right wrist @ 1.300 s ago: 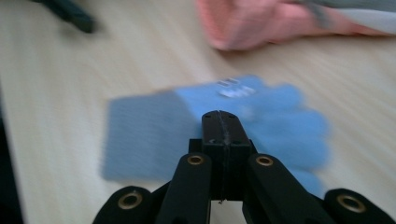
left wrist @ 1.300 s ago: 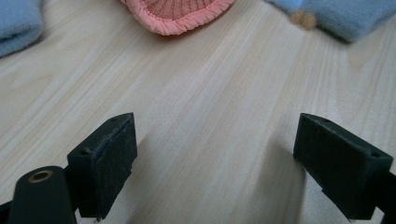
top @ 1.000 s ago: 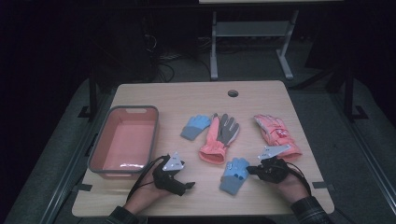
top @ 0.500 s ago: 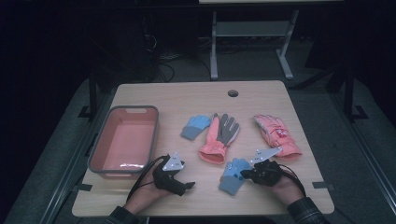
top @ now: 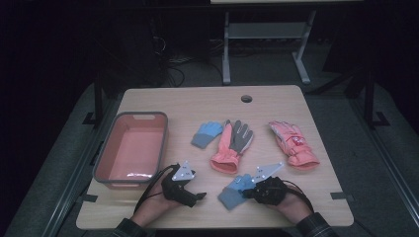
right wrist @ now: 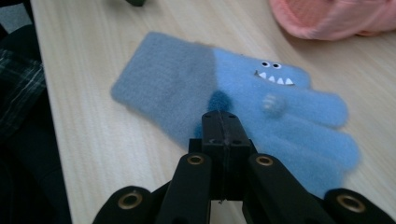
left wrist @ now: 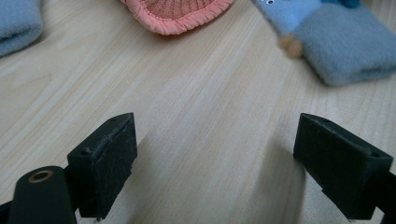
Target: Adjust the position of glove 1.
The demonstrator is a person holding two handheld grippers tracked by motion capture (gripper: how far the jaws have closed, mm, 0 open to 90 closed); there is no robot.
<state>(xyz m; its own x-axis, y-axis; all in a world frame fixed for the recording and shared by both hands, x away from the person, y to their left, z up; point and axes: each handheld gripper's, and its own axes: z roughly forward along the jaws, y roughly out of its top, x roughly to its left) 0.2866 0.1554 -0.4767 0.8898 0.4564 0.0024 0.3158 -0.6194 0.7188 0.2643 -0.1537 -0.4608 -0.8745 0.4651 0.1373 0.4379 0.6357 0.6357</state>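
A blue knit glove with a monster face [right wrist: 187, 79] lies flat near the table's front edge [top: 230, 196]. My right gripper [right wrist: 222, 116] is shut, its tips pinching the fabric at the glove's near side; in the high view the right gripper [top: 249, 190] sits at the glove's right end. To the left, my left gripper [top: 200, 196] rests low on the table. It stands open [left wrist: 215, 135] with bare wood between its pads. The same blue glove [left wrist: 336, 51] lies ahead and to the right of it.
A pink bin with a grey rim [top: 106, 148] stands at the left. Mid-table lie a second blue glove [top: 207, 134], a coral and grey glove [top: 232, 145] and a pink glove [top: 294, 143]. A cable hole [top: 246, 98] marks the far edge.
My right gripper has slid left onto the front blue glove, and the glove has shifted slightly left with it. The left gripper has stayed put.
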